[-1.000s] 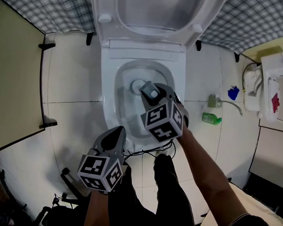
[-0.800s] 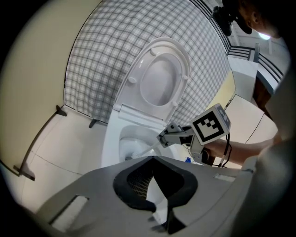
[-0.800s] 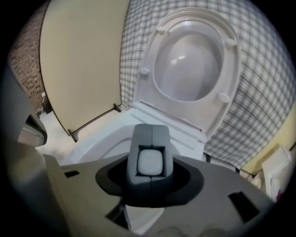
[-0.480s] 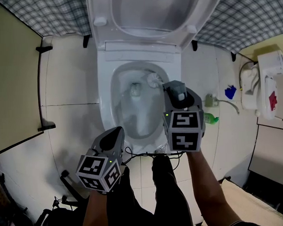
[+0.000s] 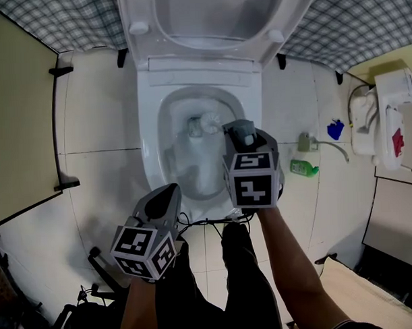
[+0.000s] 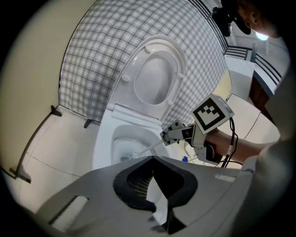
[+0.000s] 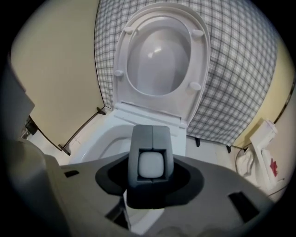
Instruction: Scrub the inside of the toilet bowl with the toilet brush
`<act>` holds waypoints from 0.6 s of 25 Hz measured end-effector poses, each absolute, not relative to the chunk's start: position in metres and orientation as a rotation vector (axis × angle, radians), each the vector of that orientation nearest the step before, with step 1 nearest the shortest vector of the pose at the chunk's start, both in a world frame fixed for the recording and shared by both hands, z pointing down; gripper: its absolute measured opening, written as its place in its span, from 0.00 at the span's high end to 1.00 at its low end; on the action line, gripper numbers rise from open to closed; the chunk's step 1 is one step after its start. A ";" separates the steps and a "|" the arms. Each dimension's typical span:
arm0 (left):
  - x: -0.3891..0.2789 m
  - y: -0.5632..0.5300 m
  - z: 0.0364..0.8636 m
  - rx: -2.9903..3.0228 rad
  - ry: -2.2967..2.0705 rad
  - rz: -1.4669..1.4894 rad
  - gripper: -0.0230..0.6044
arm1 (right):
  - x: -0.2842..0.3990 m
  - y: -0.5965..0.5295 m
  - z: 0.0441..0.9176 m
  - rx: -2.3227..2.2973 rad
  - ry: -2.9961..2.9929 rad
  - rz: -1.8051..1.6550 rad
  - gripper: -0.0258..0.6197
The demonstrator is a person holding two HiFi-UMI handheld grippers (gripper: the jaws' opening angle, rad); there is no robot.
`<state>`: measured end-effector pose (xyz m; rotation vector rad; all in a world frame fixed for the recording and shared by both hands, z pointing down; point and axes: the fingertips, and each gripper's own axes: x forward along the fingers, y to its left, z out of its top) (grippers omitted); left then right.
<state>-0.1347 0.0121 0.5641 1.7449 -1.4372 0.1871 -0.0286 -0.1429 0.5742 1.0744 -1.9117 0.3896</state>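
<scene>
Gripping check: R gripper [image 5: 242, 133] was clamped on toilet brush [image 5: 210, 123] handle | brush head sat inside toilet bowl [image 5: 151, 152] by the drain | L gripper [image 5: 168, 193] jaws were together, empty, near bowl's front

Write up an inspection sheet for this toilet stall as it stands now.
Surface: pale tiled floor.
Job's things: toilet with seat raised; toilet brush head down inside the bowl.
Clutter: green bottle and a blue item on the floor right of the toilet.
Grippers: right gripper clamped on the brush handle; left gripper shut, empty, in front of the toilet.
Cables: black cable hanging from the right gripper.
Surroundings: checked wall behind the toilet; beige partition to its left.
</scene>
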 end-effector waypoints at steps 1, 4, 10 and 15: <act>-0.135 0.013 0.565 1.744 -1.437 0.188 0.95 | -0.028 -0.141 0.579 1.072 -1.904 0.408 0.65; -0.134 0.013 0.565 1.745 -1.434 0.186 0.95 | -0.024 -0.135 0.587 1.074 -1.884 0.442 0.65; -0.134 0.009 0.565 1.748 -1.433 0.167 0.95 | 0.011 -0.128 0.560 1.175 -1.835 0.455 0.65; -0.125 0.003 0.560 1.765 -1.414 0.147 0.95 | 0.033 -0.124 0.534 1.267 -1.780 0.487 0.65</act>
